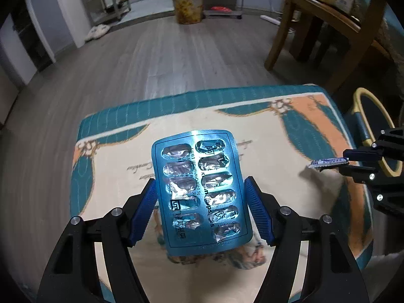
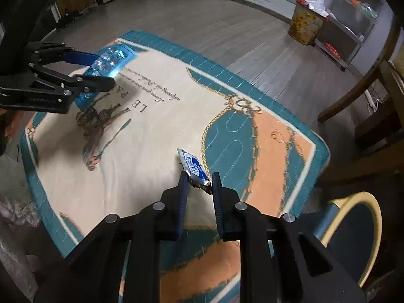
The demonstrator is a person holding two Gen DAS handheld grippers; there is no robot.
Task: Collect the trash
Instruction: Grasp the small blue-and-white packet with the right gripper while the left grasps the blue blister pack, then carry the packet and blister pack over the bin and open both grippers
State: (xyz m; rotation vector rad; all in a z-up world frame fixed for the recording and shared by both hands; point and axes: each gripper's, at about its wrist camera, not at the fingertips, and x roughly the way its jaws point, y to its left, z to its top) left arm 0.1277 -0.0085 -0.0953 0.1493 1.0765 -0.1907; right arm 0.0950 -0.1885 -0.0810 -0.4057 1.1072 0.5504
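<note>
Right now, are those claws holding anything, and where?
Left hand-held gripper pinches the blue foil blister pack by its long edges; right hand-held gripper grips the small blue-white sachet's end.

A teal, cream and orange printed cloth [image 2: 156, 136] covers the table [image 1: 363, 252] above the wooden floor [image 1: 156, 58].

"LE P" on tablecloth [image 2: 141, 131]

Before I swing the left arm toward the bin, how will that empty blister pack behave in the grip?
The blister pack is probably very light: every pocket looks burst and empty. Held by its edges between the left gripper, it bows slightly, so harder squeezing may buckle it. Its glossy foil looks slippery; a fast swing might work it loose.
</note>
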